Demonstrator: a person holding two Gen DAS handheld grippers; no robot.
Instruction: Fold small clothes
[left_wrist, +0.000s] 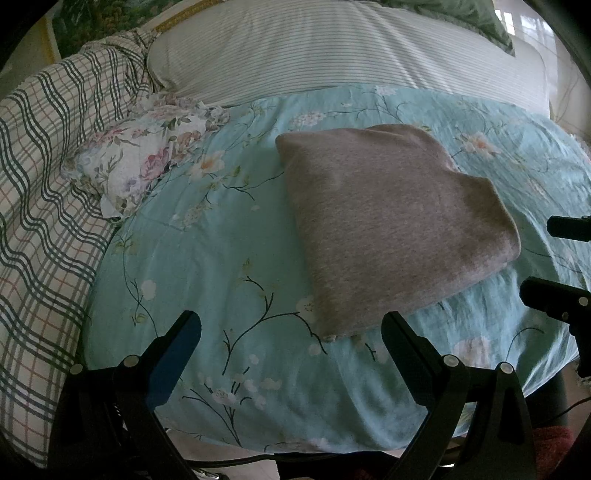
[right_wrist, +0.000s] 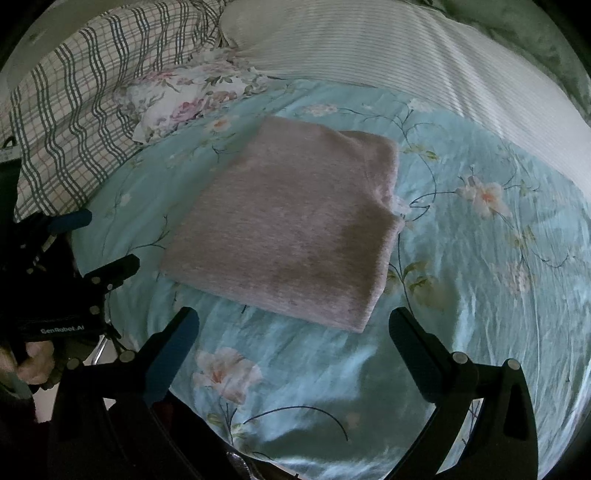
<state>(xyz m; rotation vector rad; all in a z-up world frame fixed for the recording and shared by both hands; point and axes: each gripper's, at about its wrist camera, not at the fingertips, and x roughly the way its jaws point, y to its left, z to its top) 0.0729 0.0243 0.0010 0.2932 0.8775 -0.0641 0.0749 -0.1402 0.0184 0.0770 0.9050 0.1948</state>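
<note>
Grey-pink knit cloth, a folded garment (left_wrist: 391, 225), lies flat on a turquoise bedsheet (left_wrist: 207, 266) printed with pale blossoms and dark thin branches. It forms a rough rectangle with neat folded edges, and one corner steps in a little where the layers do not quite match; in the right wrist view the same garment (right_wrist: 291, 225) sits in the middle of the sheet (right_wrist: 472, 266), with a scrap of lighter fabric peeking out at its right edge. Both tools hang just off the near side of the garment without touching it. The left gripper (left_wrist: 291, 328) has its jaws spread wide and holds nothing, its right finger close beside the near corner of the cloth. The right gripper (right_wrist: 293, 325) is likewise spread wide and empty, the garment's near corner lying between and beyond its two fingers. In the left wrist view the right gripper shows at the far right edge, and in the right wrist view the left gripper appears at the far left, with a hand (right_wrist: 35, 363) wrapped around its handle. Beyond the garment lie a small floral pillow (left_wrist: 144, 162), a plaid quilt (left_wrist: 51, 177) bunched along the left, and a striped white bolster (left_wrist: 332, 51) across the head of the bed.
</note>
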